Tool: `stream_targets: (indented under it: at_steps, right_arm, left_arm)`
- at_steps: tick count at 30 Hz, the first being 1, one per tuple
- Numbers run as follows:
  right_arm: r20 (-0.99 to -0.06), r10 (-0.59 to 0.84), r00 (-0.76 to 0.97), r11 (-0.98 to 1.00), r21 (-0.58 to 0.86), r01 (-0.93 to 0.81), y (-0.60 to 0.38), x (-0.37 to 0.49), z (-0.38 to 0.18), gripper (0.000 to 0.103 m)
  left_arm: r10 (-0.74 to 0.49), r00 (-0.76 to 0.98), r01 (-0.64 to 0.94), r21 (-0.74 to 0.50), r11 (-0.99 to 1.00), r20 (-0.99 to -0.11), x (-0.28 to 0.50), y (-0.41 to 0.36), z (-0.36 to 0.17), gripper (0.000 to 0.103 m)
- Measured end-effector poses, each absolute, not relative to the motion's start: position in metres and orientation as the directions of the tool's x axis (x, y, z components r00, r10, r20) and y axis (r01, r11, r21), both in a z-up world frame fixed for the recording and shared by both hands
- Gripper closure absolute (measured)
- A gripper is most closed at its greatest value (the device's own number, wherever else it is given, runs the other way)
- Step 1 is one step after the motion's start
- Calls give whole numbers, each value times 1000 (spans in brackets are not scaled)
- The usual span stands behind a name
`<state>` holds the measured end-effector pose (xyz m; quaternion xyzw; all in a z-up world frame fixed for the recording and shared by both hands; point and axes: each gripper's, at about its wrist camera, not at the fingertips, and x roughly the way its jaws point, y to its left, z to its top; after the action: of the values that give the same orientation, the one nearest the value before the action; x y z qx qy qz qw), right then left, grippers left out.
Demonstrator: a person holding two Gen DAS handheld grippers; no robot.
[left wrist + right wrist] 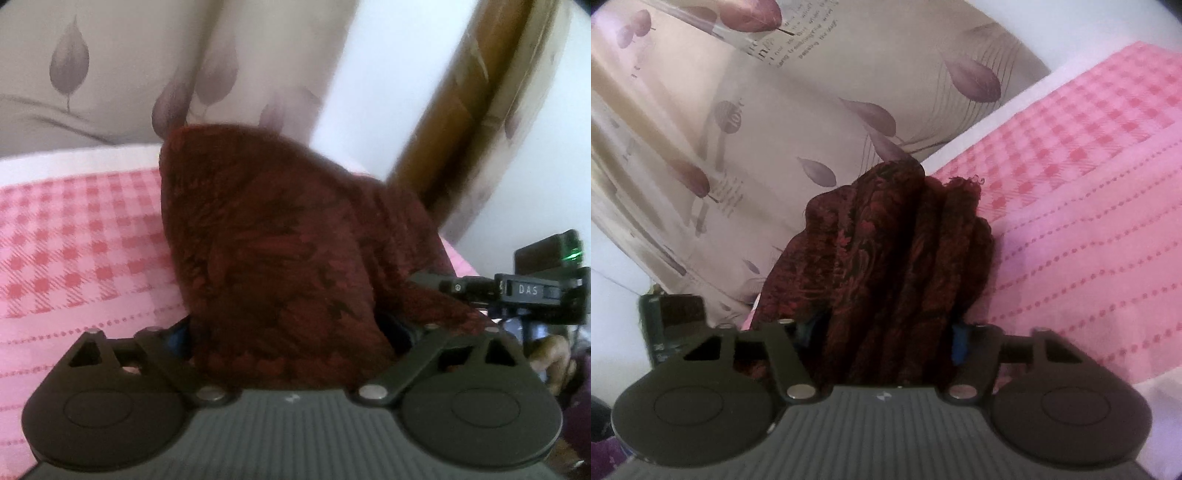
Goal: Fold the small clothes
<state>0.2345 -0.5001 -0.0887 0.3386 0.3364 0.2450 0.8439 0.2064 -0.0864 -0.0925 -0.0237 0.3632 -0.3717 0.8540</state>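
Left wrist, maroon patterned knit cloth (273,236) bunched, both tongs' grip unclear, pink checked sheet (74,240).

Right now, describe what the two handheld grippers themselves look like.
Both are matte black. Each wrist view shows a ribbed grey-black body flanked by two round discs, with flat link arms pinned by silver rivets and a hint of blue at the jaws. In the left wrist view, the right gripper carries white "DAS" lettering and a green light behind it.

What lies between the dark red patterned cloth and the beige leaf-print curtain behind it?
Nothing: in the right wrist view, the dark red patterned cloth stands directly against the beige leaf-print curtain, with no object between them.
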Motion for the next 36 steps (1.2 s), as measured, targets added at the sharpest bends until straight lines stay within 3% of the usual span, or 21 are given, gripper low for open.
stream_targets:
  at_steps: [7,27,32,36]
  right_arm:
    - [-383,609,695,653,740,-164,-497,221,-88,52]
    - [-381,589,713,649,748,-136,-492,214,-88,54]
    - [-394,593,702,651,747,-131,-495,219,-88,50]
    - [-401,599,693,644,755,-120,-497,219,-91,40]
  left_arm:
    - [-590,522,615,-207,761,-617,192,-93,-80,8]
    - [-543,553,608,-140,781,-632,177,-92,-69,10]
    - [-541,553,607,-139,782,-633,178,-93,-69,10]
    - [-542,553,607,-139,782,-633,178,-93,-69,10]
